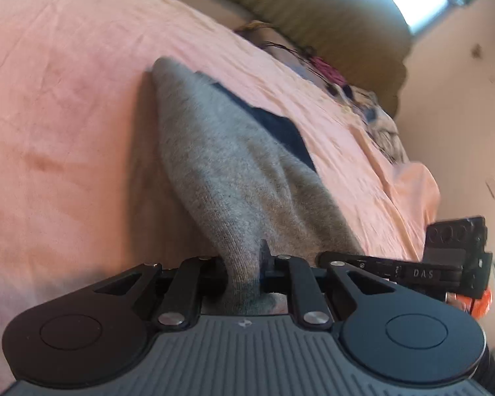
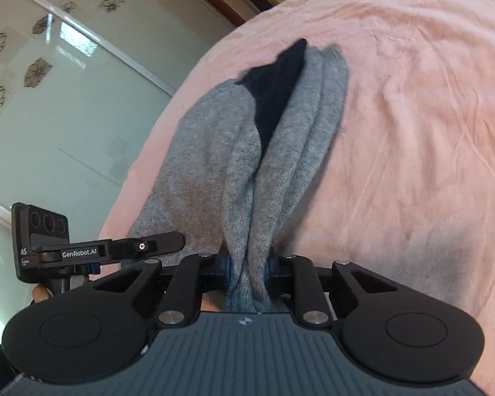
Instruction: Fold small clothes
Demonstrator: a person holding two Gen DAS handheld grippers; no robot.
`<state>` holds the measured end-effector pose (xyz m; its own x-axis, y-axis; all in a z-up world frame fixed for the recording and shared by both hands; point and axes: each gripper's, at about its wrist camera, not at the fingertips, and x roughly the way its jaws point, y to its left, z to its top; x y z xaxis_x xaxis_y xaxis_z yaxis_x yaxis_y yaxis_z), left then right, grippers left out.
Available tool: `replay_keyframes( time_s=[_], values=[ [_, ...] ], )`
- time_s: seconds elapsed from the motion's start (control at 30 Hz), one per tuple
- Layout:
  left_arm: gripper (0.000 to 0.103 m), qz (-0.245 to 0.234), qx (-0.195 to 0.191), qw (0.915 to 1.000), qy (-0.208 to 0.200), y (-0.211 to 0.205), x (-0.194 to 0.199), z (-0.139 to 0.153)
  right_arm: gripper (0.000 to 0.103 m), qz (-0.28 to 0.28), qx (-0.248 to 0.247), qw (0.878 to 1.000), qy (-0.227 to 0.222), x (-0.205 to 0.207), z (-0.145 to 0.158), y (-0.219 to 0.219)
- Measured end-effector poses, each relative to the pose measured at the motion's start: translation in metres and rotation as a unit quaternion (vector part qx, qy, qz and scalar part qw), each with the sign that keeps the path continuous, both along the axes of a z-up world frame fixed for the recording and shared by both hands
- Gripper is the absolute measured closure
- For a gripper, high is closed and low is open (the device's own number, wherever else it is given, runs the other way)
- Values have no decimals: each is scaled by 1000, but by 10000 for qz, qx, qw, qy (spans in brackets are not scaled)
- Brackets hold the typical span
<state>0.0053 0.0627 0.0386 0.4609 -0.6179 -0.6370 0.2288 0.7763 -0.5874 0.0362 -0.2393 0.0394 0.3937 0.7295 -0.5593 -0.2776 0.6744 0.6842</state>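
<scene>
Pink bedsheet (image 1: 66, 115) covers the bed, with olive pillows (image 1: 330, 23) and what looks like a patterned heap (image 1: 363, 99) beyond. Left claw (image 1: 244, 274) and right claw (image 2: 247, 270) both pinch the grey sock (image 2: 214, 165), stretched over the sheet.

In the left wrist view, bare pink bedsheet (image 1: 66, 99) lay open to the left. A clothes pile (image 1: 363, 99) and an olive pillow (image 1: 330, 19) crowded the far right.
</scene>
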Motion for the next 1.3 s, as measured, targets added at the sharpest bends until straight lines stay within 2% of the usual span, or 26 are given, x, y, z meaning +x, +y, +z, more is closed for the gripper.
replay_keyframes(
  time_s=[0.1,0.13,0.2,0.23,0.27,0.33,0.4,0.43,0.47,0.5,0.53,0.6,0.7,0.73,0.77,0.8,0.83,0.87,0.93,1.0,1.07,1.1,1.13,1.17,1.23,1.3],
  values=[
    [83,-106,615,9980,74,-5,-13,-19,79,3,-178,9998,86,-23,-4,-5],
    [83,-106,601,9981,-102,-2,-21,-20,77,-49,-266,9995,183,-27,-10,-6],
    [77,4,579,9982,-121,4,-31,-14,72,-232,26,9993,297,-38,-16,-15],
    [70,49,487,9988,-57,6,-32,-12,67,-285,110,9990,330,-42,-14,-18],
    [52,56,369,9993,-3,9,-31,-11,63,-338,162,9988,320,-47,-12,-21],
    [25,17,42,9998,180,10,-26,-16,45,-395,364,9979,365,-47,-14,-24],
    [27,80,-53,9997,221,7,-21,-17,43,-440,628,9955,564,-39,-20,-26],
    [40,62,-3,9997,223,5,-19,-17,43,-436,703,9943,679,-35,-23,-25],
    [82,-2,40,9995,315,3,-17,-19,45,-377,730,9938,748,-31,-27,-22],
    [90,42,127,9989,446,4,-18,-21,63,-270,709,9938,810,-28,-30,-17],
    [91,48,102,9987,490,7,-19,-22,81,-162,640,9936,921,-25,-32,-9],
    [92,-84,39,9994,348,15,-27,-14,81,35,500,9961,726,-35,-27,-5],
    [91,-331,54,9990,309,23,-43,-11,81,310,585,9965,508,-55,-12,-12],
    [89,-370,277,9984,313,22,-48,-17,81,346,540,9967,489,-63,-10,-15],
    [86,-369,424,9982,228,21,-54,-23,81,324,405,9973,514,-69,-13,-16],
    [85,-386,381,9985,31,23,-60,-23,80,248,185,9979,574,-73,-19,-17],
    [83,-454,421,9981,-25,24,-63,-20,84,118,274,9976,630,-75,-27,-21],
    [80,-524,534,9972,-39,25,-65,-13,83,-2,509,9960,731,-75,-32,-26],
    [77,-550,806,9943,-423,28,-69,10,68,-163,689,9938,855,-73,-27,-35],
    [68,-487,1273,9847,-1089,23,-71,36,59,-461,531,9964,476,-70,-5,-45],
    [36,-271,1663,9695,-1777,6,-67,55,58,-623,568,9964,129,-54,18,-48],
    [30,-122,1791,9622,-2048,-5,-64,58,51,-746,542,9957,-44,-41,29,-47],
    [27,-83,1853,9571,-2226,-19,-59,57,43,-895,446,9948,-173,-28,37,-42],
    [27,-138,1905,9551,-2265,-32,-53,51,39,-1020,281,9941,-259,-14,43,-35],
    [28,-212,2172,9543,-2043,-60,-38,31,37,-1085,-80,9935,-325,22,42,-23],
    [28,-517,2348,9508,-1953,-79,-35,9,37,-1212,-516,9913,18,57,23,-11]
  ],
)
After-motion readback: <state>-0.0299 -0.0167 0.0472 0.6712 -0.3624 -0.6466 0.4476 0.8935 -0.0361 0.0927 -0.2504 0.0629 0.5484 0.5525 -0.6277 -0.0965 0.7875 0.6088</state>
